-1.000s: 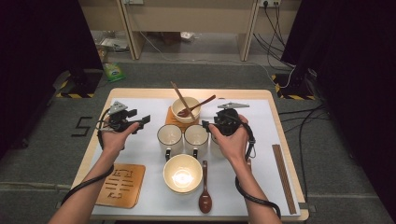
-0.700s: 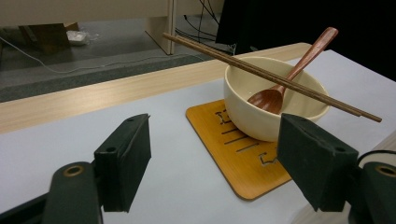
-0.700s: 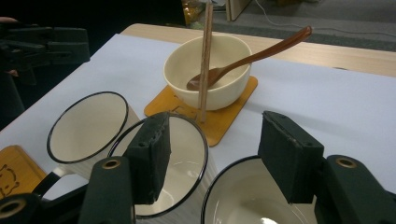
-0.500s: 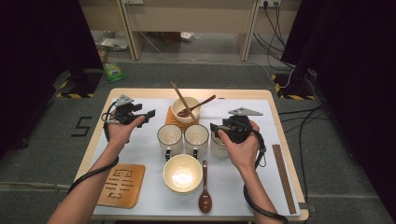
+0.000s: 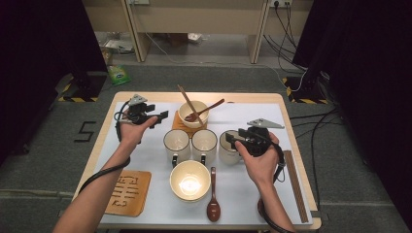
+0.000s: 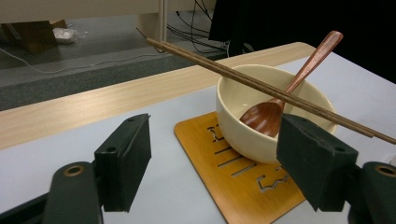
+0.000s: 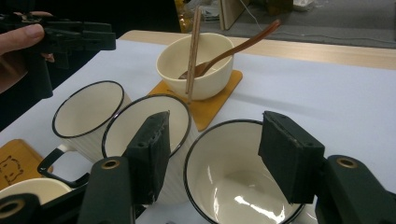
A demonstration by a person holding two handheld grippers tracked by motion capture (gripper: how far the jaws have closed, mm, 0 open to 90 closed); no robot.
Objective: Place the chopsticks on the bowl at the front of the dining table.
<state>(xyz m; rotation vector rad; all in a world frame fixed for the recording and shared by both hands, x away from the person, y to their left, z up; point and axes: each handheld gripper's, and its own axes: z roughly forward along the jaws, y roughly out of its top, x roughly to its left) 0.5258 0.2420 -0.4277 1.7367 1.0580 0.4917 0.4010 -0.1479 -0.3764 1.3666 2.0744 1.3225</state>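
Overhead, the right gripper [image 5: 239, 139] hovered over the rightmost mug [image 5: 226, 148], the one standing at the right end of a row of three on the white worktop [image 5: 145, 160]. In the right gripper view its jaws stood apart above that mug's open mouth [image 7: 243, 186], one pad over the left part of the rim and the other over the right, pressing on nothing. Just left of it stood the middle mug [image 5: 204, 144] and the left mug [image 5: 176, 144], the three close together.

Farther off, the left gripper [image 5: 158, 118] was held just left of the far bowl [image 5: 193, 113], its jaws also apart with nothing between them. That bowl sat on a wooden coaster [image 6: 243, 179], with a wooden spoon [image 6: 289, 88] leaning in it and chopsticks [image 6: 261, 86] lying across its rim.

Nearer the person, a second bowl [image 5: 190, 180] sat on the worktop with another spoon [image 5: 213, 201] just right of it and a second coaster [image 5: 127, 192] to the left.
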